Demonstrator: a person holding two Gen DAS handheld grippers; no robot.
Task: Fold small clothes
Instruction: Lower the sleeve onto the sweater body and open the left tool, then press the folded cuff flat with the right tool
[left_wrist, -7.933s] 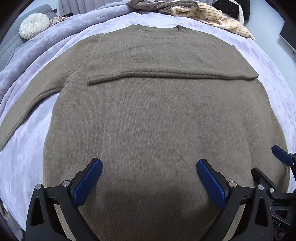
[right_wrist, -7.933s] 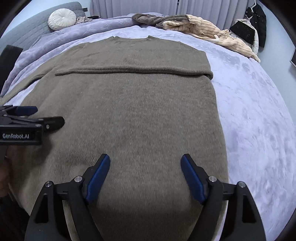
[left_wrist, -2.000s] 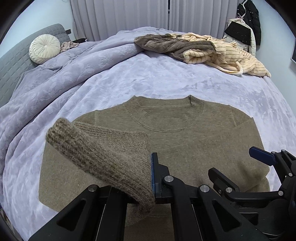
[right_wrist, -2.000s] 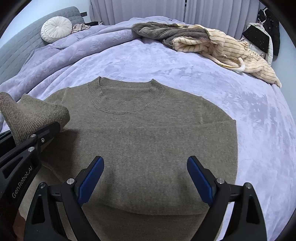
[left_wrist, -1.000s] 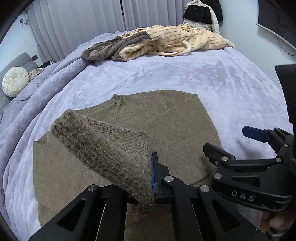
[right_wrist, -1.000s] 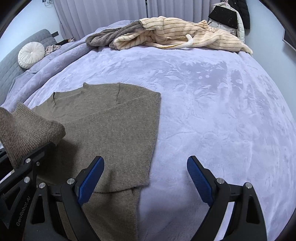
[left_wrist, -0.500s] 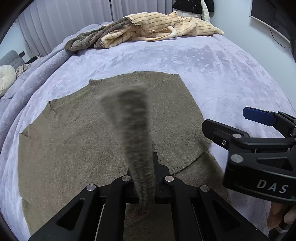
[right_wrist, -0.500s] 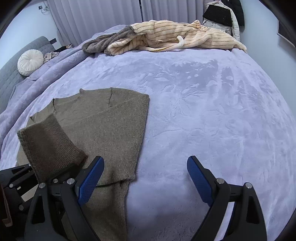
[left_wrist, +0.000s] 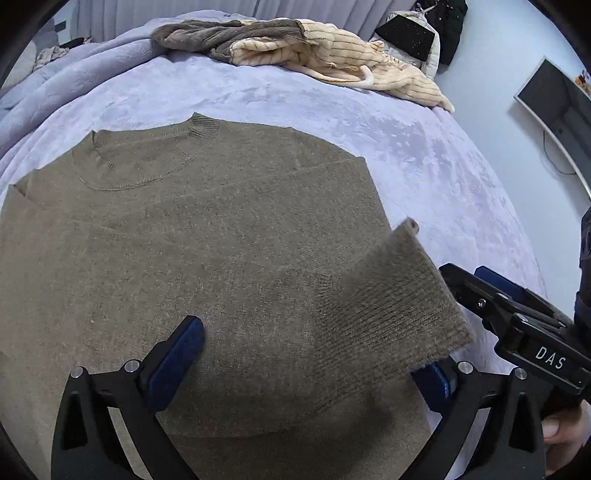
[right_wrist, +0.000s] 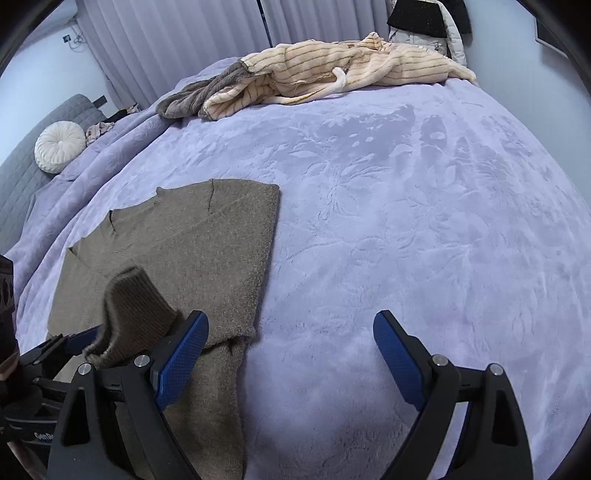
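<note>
An olive-brown knitted sweater (left_wrist: 221, 229) lies flat on the lilac bedspread (right_wrist: 406, 221), neck away from me. Its sleeve is folded across the body, and the ribbed cuff (left_wrist: 399, 295) drapes over the right finger of my left gripper (left_wrist: 306, 347). That gripper's jaws are opening and stand wide; the pads do not press on the cuff. In the right wrist view the cuff (right_wrist: 136, 306) rises just left of my right gripper (right_wrist: 290, 321). The right gripper is open over bare bedspread beside the sweater's edge, holding nothing.
A heap of cream striped and grey-brown garments (right_wrist: 332, 70) lies at the far side of the bed. A white round cushion (right_wrist: 59, 146) sits on a grey sofa at the left. A dark jacket (left_wrist: 424, 37) and a wall screen (left_wrist: 554, 107) are at the right.
The left jaws were shut on the cuff and now stand wide apart. The sleeve swung from the left across the sweater to the right. The right gripper drifted right, off the sweater.
</note>
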